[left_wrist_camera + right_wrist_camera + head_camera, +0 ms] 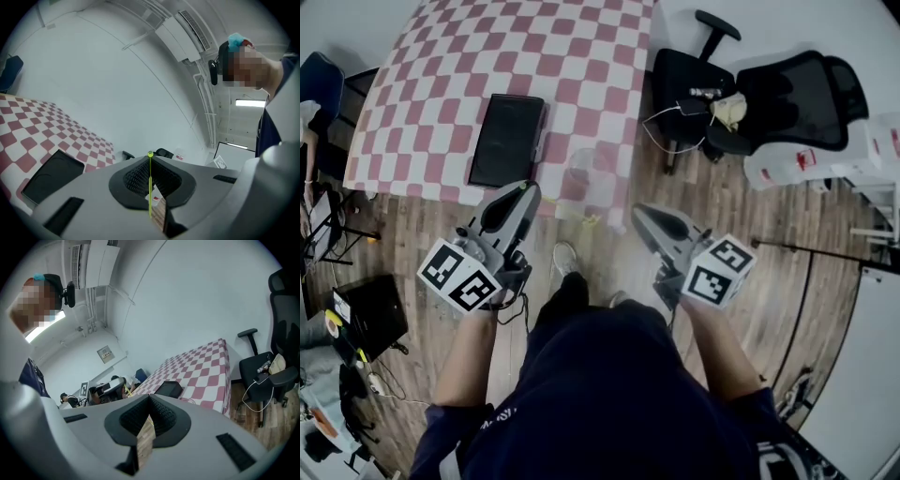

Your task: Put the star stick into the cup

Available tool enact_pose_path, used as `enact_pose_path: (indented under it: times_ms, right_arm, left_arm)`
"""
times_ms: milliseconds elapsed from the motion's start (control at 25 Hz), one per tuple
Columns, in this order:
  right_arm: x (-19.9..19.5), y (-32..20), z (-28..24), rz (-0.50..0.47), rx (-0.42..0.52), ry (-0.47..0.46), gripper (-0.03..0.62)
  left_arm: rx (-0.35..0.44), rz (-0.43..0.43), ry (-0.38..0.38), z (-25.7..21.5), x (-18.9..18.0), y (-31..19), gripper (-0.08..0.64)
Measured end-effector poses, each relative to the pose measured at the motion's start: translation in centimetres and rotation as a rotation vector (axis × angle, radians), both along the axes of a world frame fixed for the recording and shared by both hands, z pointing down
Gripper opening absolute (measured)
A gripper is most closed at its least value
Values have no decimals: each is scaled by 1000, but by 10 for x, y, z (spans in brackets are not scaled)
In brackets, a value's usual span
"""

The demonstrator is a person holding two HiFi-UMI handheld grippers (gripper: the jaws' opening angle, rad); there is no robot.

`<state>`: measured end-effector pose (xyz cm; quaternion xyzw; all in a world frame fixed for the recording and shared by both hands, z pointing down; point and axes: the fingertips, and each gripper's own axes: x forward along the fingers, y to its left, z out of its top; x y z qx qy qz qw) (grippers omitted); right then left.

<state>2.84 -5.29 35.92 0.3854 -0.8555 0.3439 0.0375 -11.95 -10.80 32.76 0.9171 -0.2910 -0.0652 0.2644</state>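
A thin yellow-green stick (150, 187) with a small knob at its tip runs up the seam between the jaws of my left gripper (150, 157), which is shut on it. In the head view the left gripper (528, 190) hovers at the near edge of the pink-checked table (581, 56), and the stick is too thin to make out there. A faint clear cup (584, 164) stands on the cloth just right of that gripper's tip. My right gripper (639, 212) is held over the wooden floor beside the table. Its jaws (150, 397) are shut with nothing between them.
A flat black tray (506, 139) lies on the table left of the cup. Two black office chairs (694, 84) (802, 94) stand right of the table. A black box (370, 314) and cables sit on the floor at left; white panels lean at far right.
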Motion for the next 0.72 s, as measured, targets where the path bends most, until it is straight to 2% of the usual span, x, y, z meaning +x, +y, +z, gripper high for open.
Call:
enact_pose_path:
  times_ms: [160, 440, 720]
  right_arm:
    - [-1, -13, 4, 20, -25, 11, 16]
    - [11, -36, 13, 31, -53, 15, 16]
    - [25, -60, 39, -39, -102, 9, 16]
  left_arm:
    - [-9, -8, 12, 1, -5, -31, 35]
    - [-43, -74, 17, 13, -10, -73, 34]
    - [-108, -173, -2, 46, -5, -100, 35]
